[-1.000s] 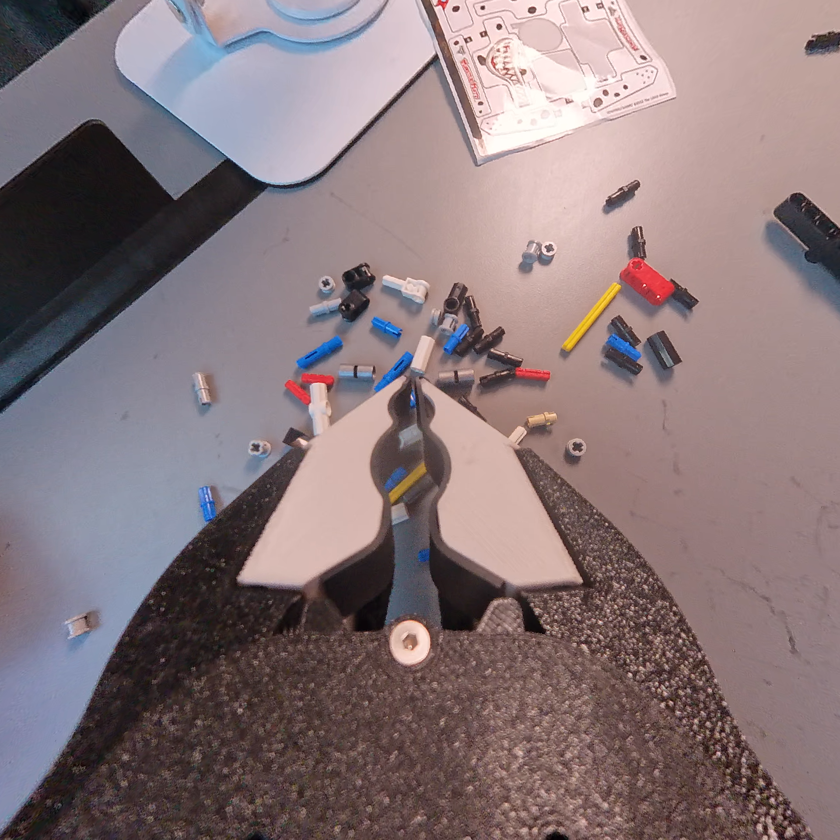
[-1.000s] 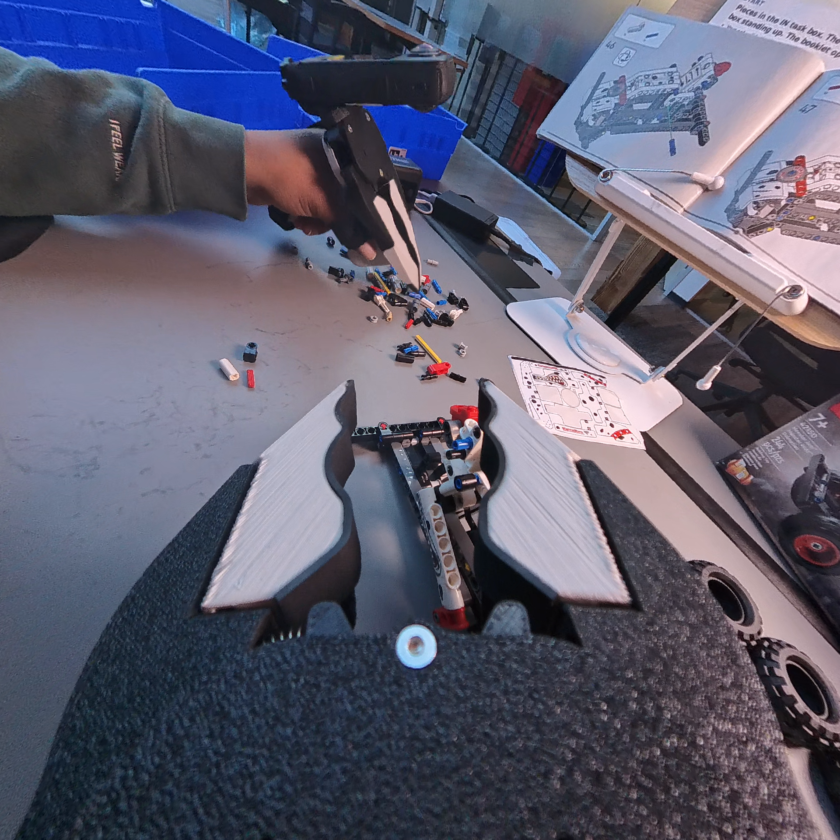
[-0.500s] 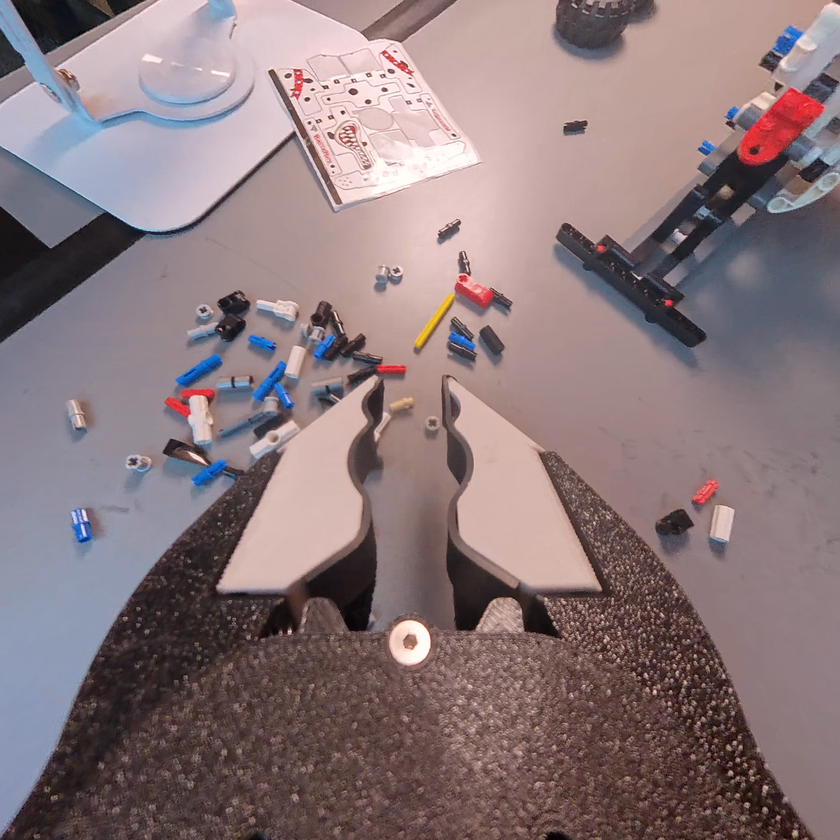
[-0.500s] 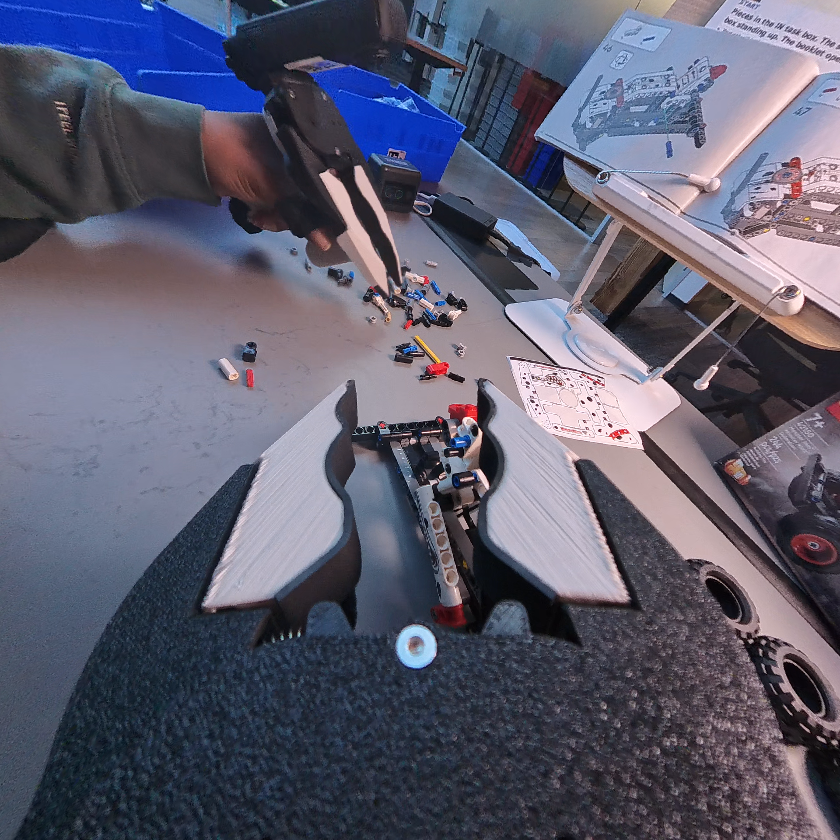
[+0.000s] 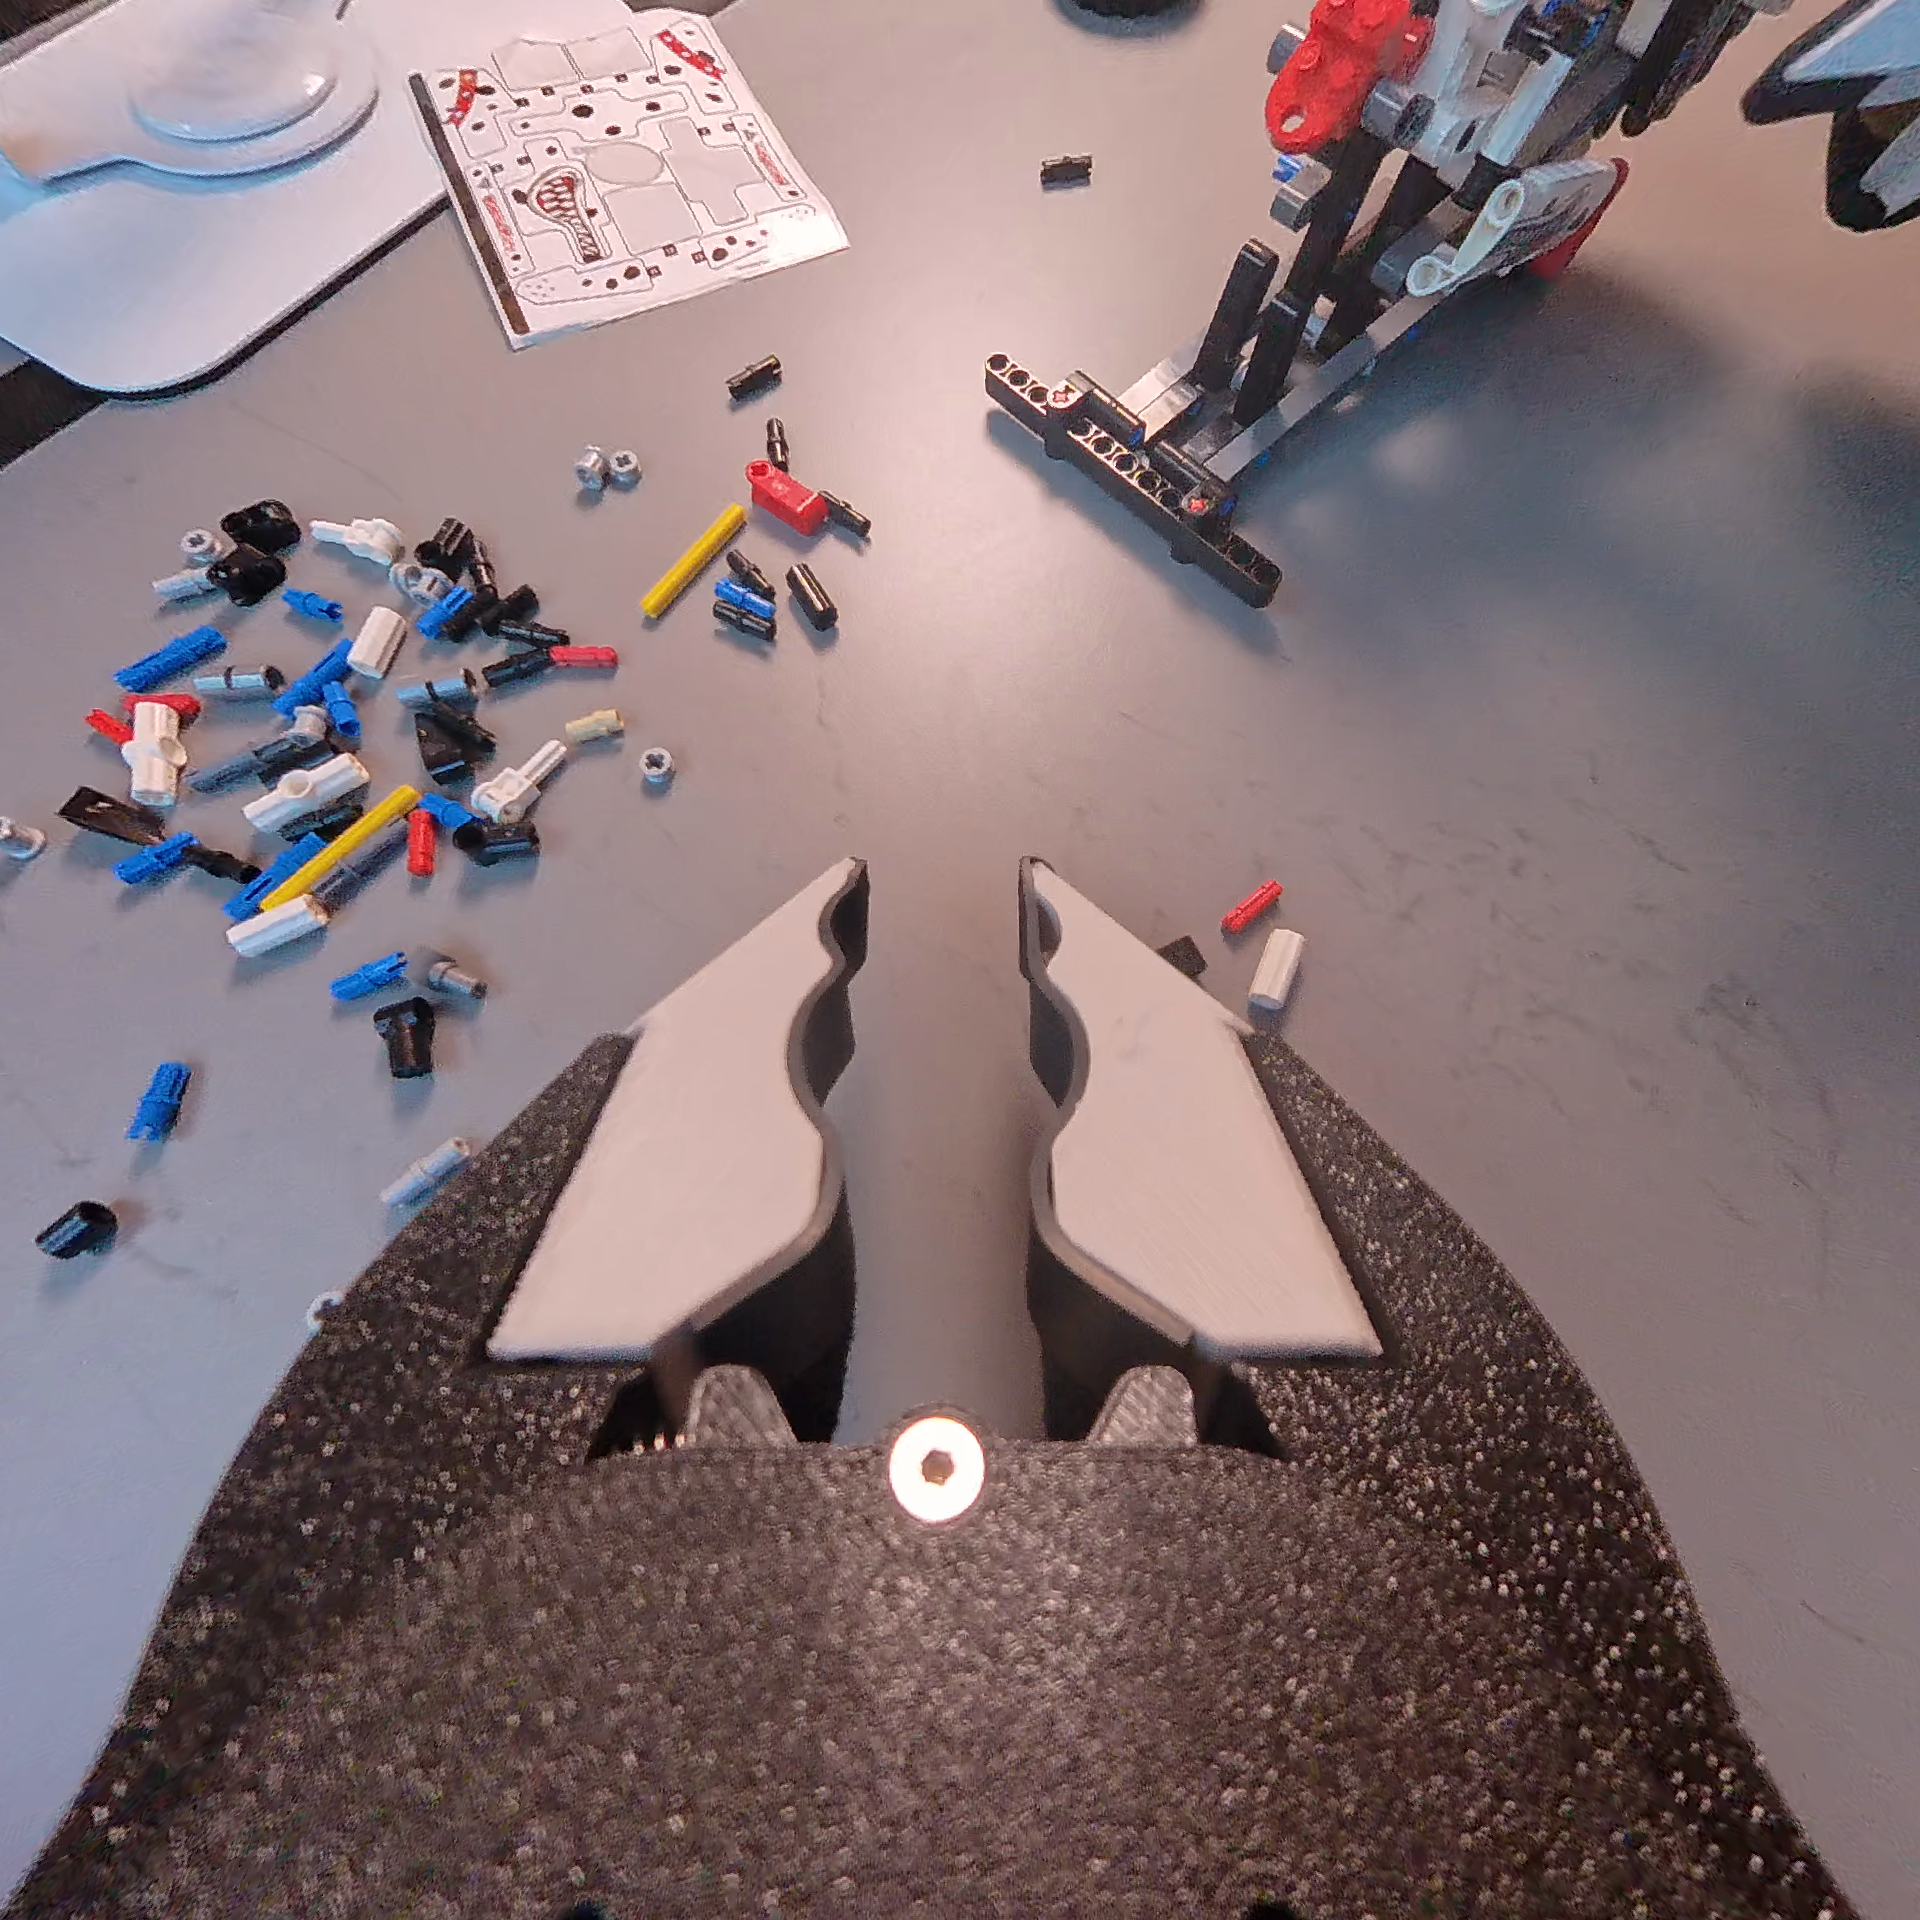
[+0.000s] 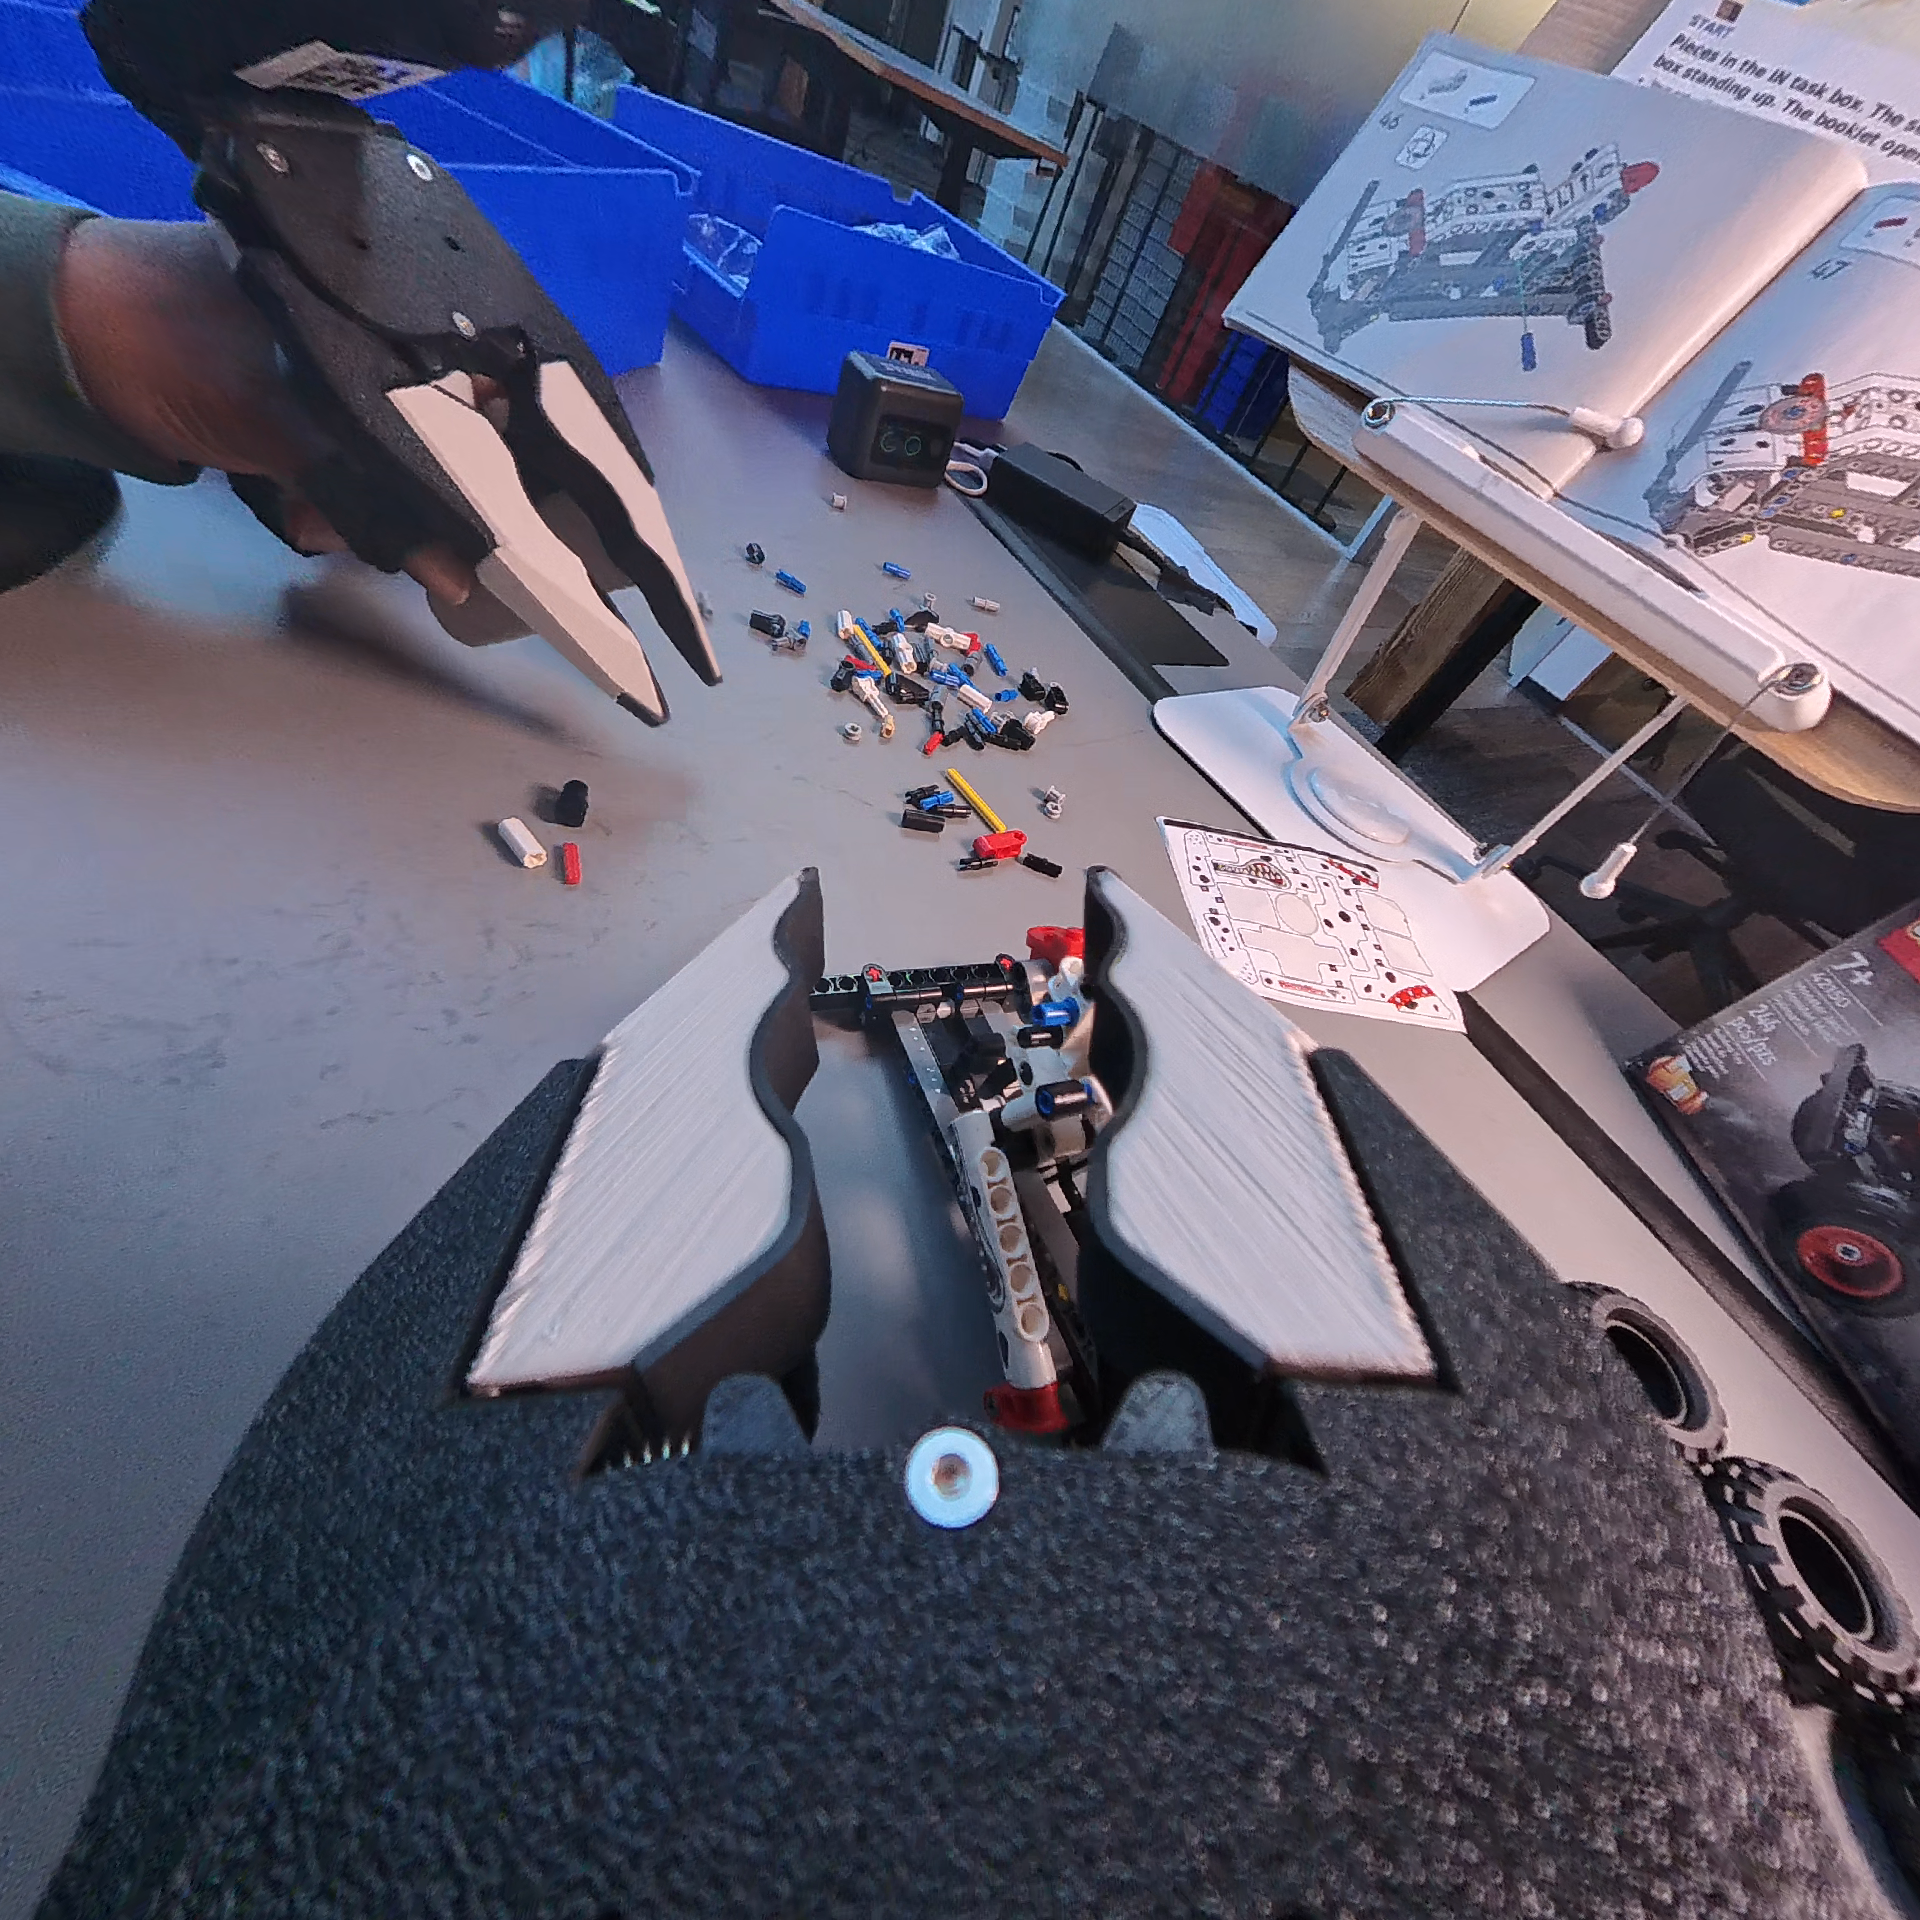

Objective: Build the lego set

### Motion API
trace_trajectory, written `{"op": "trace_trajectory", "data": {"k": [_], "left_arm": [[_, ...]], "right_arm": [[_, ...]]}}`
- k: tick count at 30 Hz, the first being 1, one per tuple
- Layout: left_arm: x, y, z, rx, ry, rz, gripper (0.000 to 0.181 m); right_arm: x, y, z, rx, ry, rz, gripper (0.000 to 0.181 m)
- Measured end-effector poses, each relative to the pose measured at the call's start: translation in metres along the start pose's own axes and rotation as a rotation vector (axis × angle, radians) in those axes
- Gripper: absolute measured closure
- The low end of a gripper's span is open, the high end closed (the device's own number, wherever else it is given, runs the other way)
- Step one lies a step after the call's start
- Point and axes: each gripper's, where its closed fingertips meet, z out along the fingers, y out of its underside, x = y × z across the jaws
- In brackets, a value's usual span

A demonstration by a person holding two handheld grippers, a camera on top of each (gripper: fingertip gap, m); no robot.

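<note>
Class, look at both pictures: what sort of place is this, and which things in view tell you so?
Probably a workshop or lab workbench, not a home: blue storage bins line the grey table, an instruction booklet rests on a stand, and more tables and racks show behind.

Workshop: blue parts bins (image 6: 582, 239), workbench (image 6: 260, 935)

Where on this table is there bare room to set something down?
The widest bare patch lies right of the left gripper, bordered by the part-built model above and three stray pieces. A narrower strip runs between the loose pile and the model. It is crowded around the pile and by the sticker sheet.
</note>
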Motion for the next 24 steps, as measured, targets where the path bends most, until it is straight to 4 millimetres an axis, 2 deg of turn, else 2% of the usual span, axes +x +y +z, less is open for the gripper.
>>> {"op": "trace_trajectory", "data": {"k": [5,8,11,12,15,18,21,24], "left_arm": [[0.001,0.001,-0.020,0.068,-0.038,-0.027,0.152],[-0.004,0.001,-0.035,0.119,-0.083,-0.050,0.152],[-0.011,0.004,-0.049,0.162,-0.123,-0.081,0.152],[-0.012,0.006,-0.052,0.168,-0.130,-0.095,0.152],[-0.017,0.012,-0.056,0.175,-0.131,-0.135,0.152],[-0.018,0.014,-0.059,0.185,-0.130,-0.151,0.152],[-0.018,0.014,-0.059,0.185,-0.134,-0.146,0.151],[-0.018,0.014,-0.060,0.187,-0.133,-0.145,0.151]], "right_arm": [[0.001,-0.004,-0.006,-0.012,0.003,-0.020,0.132],[0.026,-0.005,-0.020,-0.060,0.076,-0.042,0.131],[0.051,0.011,-0.032,-0.226,0.116,-0.109,0.121],[0.052,0.018,-0.032,-0.285,0.087,-0.128,0.118],[0.050,0.048,-0.029,-0.496,-0.053,-0.154,0.103],[0.047,0.075,-0.021,-0.667,-0.182,-0.191,0.099],[0.041,0.089,-0.016,-0.769,-0.286,-0.270,0.104],[0.042,0.089,-0.020,-0.804,-0.345,-0.305,0.109]]}}
